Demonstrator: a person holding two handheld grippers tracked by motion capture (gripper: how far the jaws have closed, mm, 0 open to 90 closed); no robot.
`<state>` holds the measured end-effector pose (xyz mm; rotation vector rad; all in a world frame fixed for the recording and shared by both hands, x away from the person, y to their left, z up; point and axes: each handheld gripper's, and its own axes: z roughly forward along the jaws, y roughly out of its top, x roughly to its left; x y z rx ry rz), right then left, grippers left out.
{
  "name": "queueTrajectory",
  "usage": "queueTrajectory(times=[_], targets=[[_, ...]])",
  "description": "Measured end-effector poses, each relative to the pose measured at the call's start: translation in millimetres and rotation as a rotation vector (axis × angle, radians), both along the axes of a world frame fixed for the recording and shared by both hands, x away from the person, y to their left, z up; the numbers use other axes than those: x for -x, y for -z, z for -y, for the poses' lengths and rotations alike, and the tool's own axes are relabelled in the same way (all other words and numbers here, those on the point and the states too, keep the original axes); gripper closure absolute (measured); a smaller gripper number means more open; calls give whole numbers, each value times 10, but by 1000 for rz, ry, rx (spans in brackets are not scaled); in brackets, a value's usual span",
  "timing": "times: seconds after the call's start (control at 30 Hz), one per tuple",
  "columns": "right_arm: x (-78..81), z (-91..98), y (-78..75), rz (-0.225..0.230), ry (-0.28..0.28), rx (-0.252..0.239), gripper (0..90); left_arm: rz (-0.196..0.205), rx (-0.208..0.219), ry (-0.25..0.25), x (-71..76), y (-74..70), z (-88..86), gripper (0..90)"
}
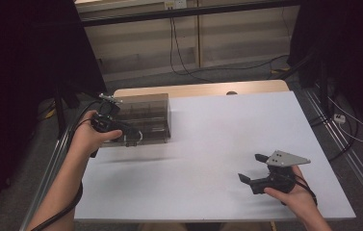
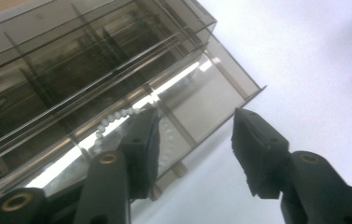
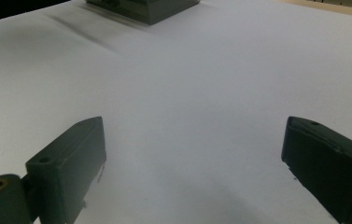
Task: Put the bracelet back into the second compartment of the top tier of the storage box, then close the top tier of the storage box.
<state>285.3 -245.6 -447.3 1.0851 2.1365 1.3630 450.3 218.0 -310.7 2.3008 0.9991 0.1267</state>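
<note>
Up close, the smoky, see-through divided box [image 2: 117,79] holds white beads [image 2: 113,116]; both grippers' fingers spread, holding nothing.

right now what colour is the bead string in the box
White, clearest in the left gripper view: bead string inside the smoky box.

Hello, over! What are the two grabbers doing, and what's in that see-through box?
Left gripper open at the smoky clear box, holding nothing. String of white beads inside the box. Right gripper open above the white table, fingers apart. Nothing in the way.
</note>
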Motion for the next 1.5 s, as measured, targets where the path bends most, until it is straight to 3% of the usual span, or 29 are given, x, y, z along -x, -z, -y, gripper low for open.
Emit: queueTrajectory(times=[0.4,0.57,0.93,1.27,1.5], targets=[[2,0,-2,3,-3,-1,62,5,16,42,106,35,56,345],[5,0,0,5,-2,2,62,11,17,70,146,60,56,313],[2,-8,-1,5,-6,3,62,21,50,72,235,142,67,272],[8,4,-4,4,-3,0,62,19,42,83,280,221,72,286],[5,7,-2,6,-4,-1,62,33,53,102,313,241,80,387]])
